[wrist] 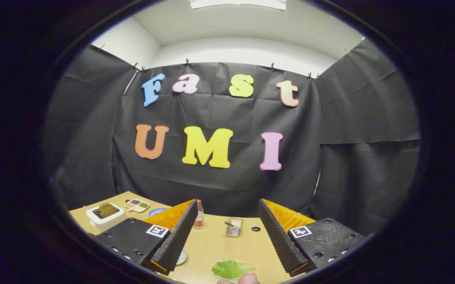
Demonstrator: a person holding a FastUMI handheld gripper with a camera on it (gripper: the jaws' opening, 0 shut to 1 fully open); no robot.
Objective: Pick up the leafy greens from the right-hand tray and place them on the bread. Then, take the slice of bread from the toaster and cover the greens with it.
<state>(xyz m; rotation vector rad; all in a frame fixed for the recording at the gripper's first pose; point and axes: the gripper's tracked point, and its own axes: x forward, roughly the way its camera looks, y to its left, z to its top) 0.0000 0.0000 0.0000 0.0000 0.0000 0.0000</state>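
Observation:
My gripper (225, 213) is open and held high above the wooden table (215, 246), with nothing between its fingers. Low between the fingers lies a white tray (220, 273) holding a green leaf (231, 269). A white toaster (104, 216) stands to the left beyond the left finger, with a brown slice of bread (107, 209) sticking up from its slot. A small plate (181, 257) peeks out beside the left finger; what lies on it is hidden.
A small bottle with a red cap (199, 215) and an open metal can (234, 227) stand on the table ahead between the fingers. A divided dish with food (137, 204) lies behind the toaster. A fingertip of a person (247, 279) shows beside the leaf tray.

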